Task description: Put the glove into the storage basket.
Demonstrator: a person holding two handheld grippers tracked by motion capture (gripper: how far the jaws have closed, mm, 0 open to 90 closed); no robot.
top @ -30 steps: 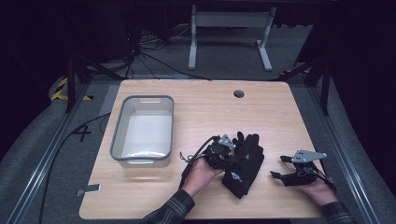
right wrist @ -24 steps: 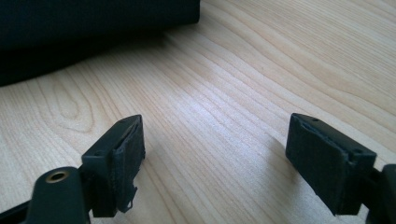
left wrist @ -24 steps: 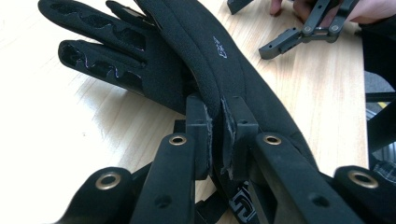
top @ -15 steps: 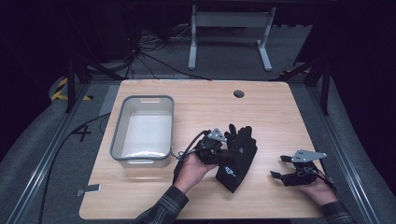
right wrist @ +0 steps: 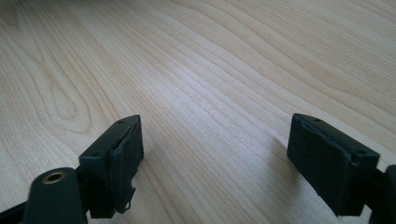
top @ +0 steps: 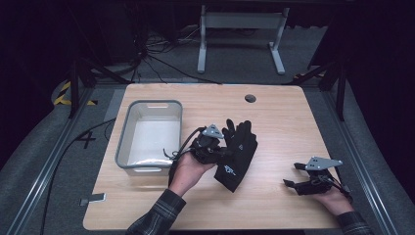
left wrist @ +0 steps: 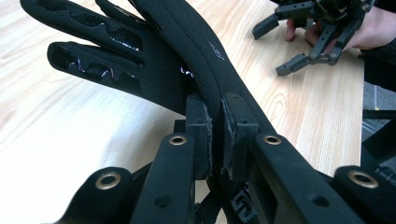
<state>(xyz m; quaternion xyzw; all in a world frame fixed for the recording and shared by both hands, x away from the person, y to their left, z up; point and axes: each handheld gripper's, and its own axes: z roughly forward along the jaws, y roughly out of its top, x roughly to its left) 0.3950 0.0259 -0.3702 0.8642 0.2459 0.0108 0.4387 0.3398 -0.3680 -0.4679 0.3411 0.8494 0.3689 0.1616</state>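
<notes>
A black glove (top: 238, 152) hangs just above the middle of the wooden table, its fingers pointing away from me. My left gripper (top: 220, 152) is shut on the glove's edge. In the left gripper view the two pads (left wrist: 201, 135) pinch the folded fabric of the glove (left wrist: 140, 60), whose fingers spread to the upper left. My right gripper (top: 292, 175) rests near the table's right front corner, open, and it is also seen far off as the right gripper (left wrist: 299, 42). The right gripper view has its jaws wide apart over bare wood, nothing between them.
A grey plastic bin (top: 150, 137) stands at the left of the table (top: 284, 122), with a pale lining inside. A round cable hole (top: 250, 98) sits near the far edge. A metal stand (top: 240, 29) and cables lie on the floor beyond.
My left hand has lifted the glove and carried it leftward, toward the bin. The right gripper has stayed where it was.
</notes>
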